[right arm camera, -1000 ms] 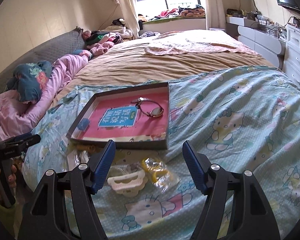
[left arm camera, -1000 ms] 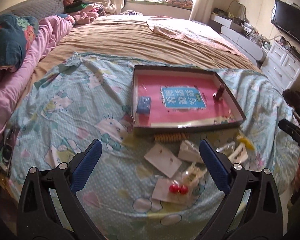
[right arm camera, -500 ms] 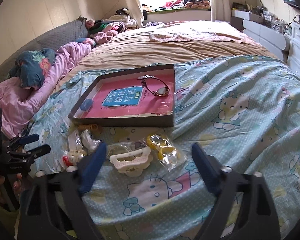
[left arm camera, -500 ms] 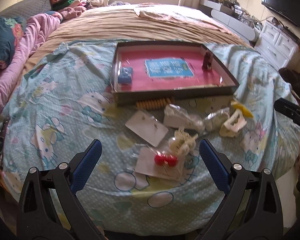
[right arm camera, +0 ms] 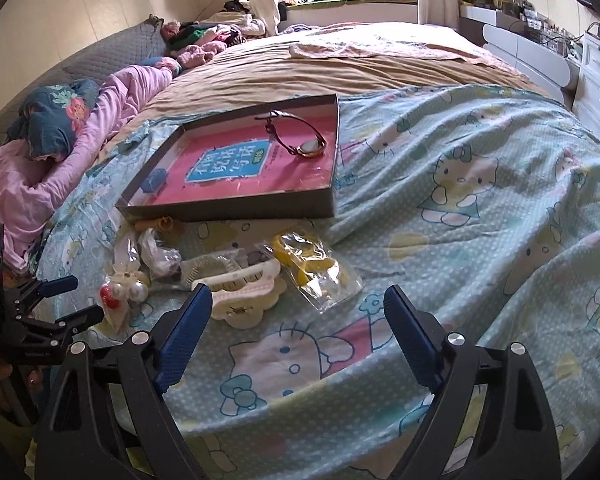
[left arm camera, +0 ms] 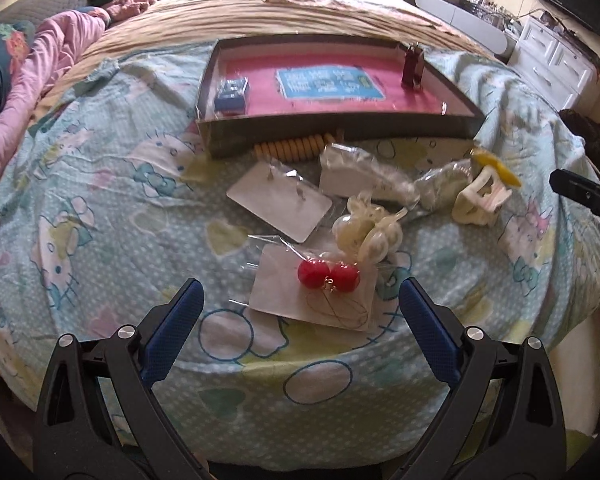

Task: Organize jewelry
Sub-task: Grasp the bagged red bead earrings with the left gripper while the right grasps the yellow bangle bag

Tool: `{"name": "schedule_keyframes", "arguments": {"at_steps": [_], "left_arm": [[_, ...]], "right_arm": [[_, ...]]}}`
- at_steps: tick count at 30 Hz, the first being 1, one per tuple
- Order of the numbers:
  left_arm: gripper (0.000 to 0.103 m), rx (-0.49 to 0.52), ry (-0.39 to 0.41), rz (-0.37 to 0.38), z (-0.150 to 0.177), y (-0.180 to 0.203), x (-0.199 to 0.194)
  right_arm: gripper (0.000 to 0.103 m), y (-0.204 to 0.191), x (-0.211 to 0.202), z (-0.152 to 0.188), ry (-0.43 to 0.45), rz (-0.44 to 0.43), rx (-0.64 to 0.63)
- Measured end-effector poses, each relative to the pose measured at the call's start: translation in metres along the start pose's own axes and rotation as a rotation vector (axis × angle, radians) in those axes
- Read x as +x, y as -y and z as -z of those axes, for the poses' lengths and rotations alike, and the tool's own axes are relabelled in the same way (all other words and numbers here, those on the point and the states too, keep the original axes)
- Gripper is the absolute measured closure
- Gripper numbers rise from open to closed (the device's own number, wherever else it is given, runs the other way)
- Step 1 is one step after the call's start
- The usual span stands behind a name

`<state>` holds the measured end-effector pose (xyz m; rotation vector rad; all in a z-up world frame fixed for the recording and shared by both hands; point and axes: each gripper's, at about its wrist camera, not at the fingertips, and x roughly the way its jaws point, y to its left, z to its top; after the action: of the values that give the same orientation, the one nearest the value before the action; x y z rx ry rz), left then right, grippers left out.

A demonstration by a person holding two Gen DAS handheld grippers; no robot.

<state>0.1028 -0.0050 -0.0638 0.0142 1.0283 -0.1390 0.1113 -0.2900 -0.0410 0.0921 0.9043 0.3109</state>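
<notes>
A dark shallow box (left arm camera: pixel 340 130) with a pink lining lies on the bed; it holds a small blue box (left arm camera: pixel 231 93) and a watch (right arm camera: pixel 300 138). In front of it lie loose jewelry: red ball earrings on a white card (left arm camera: pixel 328 276), pearl earrings (left arm camera: pixel 366 230), an earring card (left arm camera: pixel 280 200), a cream hair claw (right arm camera: pixel 244 294), a yellow piece in a clear bag (right arm camera: pixel 312 266), an orange bead bracelet (left arm camera: pixel 292 146). My left gripper (left arm camera: pixel 300 312) is open just before the red earrings. My right gripper (right arm camera: pixel 298 320) is open near the hair claw.
The bed has a light blue cartoon-print sheet (right arm camera: pixel 480 184). Pink bedding and pillows (right arm camera: pixel 80 128) lie on the left. White drawers (left arm camera: pixel 556 60) stand to the right of the bed. The bed's front edge is right below both grippers.
Both grippers have moved forward and lower toward the loose jewelry. The left one now frames the red earrings; the right one is closer to the hair claw. Jaws stay open.
</notes>
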Motion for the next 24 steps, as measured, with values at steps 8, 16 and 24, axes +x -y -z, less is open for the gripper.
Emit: {"name": "schedule_keyframes", "arguments": {"at_steps": [8,16,24], "left_arm": [[0.012,0.02,-0.022,0.006,0.002,0.002,0.023],[0.014,0.044,-0.003,-0.009,-0.001,0.007,0.027],[0.028,0.045,0.008,0.004,0.0,0.007,0.018]], "right_arm": [[0.016,0.011,0.018,0.001,-0.024,0.039,-0.004],[0.017,0.019,0.046,-0.008,-0.058,0.061,-0.031],[0.021,0.019,0.072,-0.021,-0.081,0.014,-0.052]]}}
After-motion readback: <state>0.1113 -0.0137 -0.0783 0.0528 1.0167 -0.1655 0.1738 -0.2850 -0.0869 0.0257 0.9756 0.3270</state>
